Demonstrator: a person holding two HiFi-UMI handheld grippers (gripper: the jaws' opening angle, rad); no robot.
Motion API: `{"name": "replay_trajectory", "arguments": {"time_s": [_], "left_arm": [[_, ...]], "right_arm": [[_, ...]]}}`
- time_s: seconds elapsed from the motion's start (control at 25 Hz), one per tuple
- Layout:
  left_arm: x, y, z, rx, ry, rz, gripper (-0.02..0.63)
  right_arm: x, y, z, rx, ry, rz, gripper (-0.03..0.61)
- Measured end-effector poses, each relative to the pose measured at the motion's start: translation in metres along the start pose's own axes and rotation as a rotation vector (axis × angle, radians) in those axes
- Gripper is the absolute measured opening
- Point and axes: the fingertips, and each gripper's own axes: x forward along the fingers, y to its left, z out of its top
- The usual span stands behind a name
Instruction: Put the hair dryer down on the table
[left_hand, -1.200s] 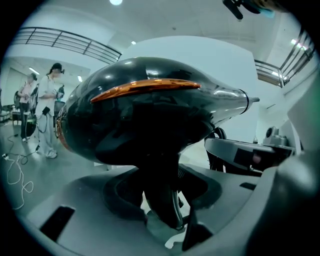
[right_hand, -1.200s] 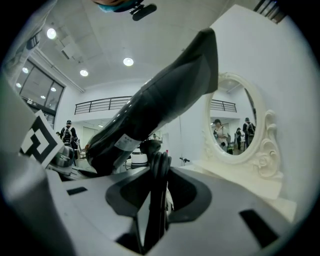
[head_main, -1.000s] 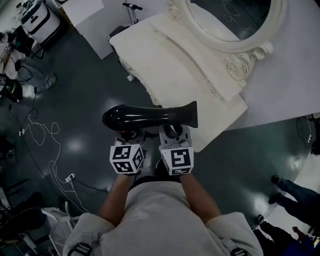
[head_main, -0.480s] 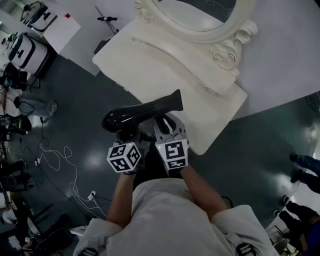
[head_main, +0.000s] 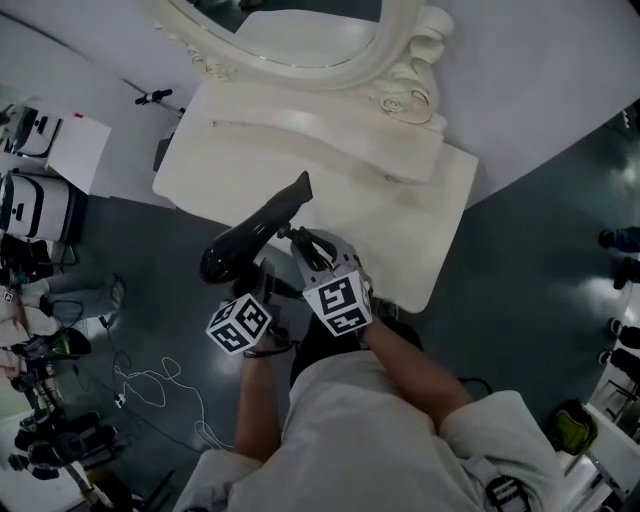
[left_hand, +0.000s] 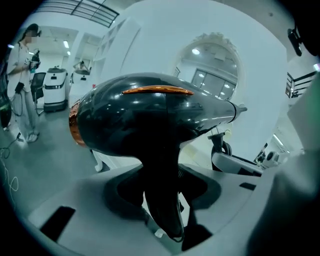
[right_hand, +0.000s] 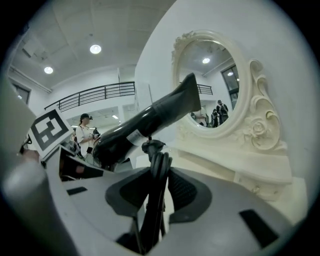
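Left tool is clamped on the handle of the black hair dryer, and the right tool is pinched shut on the folded bundle of its power cord, so both hands are carrying the one appliance. And here comes the approach: a second ago the dryer lay almost level in front of the person, nozzle out to the side, hanging over the dark floor just short of the white desk. Now the pair has swung in and dropped, the nozzle is cocked up toward the oval mirror, and its tip crosses the near edge of the desk top while the rounded back end hangs out over the floor. The two marker cubes, side by side before, now sit staggered, the right one further in toward the desk. Neither grip has changed across that stretch: the handle is in the left jaws and the cord in the right, just as before. For the job, that reads as the carry nearly done and the put-down not begun. As far as I can see, the dryer is in the air, clear of the surface. It looks like it needs more reach over the bare desk top, then a lowering, before either tool lets go.
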Motion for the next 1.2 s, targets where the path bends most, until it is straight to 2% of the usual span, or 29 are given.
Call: {"name": "replay_trajectory", "arguments": {"time_s": [0.28,0.52,0.76,1.2], "left_arm": [[0.043,0.019,0.025,0.082,0.091,-0.024,0.193],[0.071,0.031,0.031,0.146,0.16,-0.028,0.193],[0.106,0.032,0.038,0.243,0.21,-0.041,0.193],[0.14,0.039,0.028,0.326,0.337,-0.031,0.193]], "right_arm": [[0.041,-0.013,-0.008,0.091,0.021,-0.06,0.109],[0.068,-0.023,-0.027,0.192,0.052,-0.102,0.109],[0.09,-0.046,-0.044,0.297,0.032,-0.149,0.109],[0.111,-0.063,-0.078,0.482,0.062,-0.207,0.109]]}}
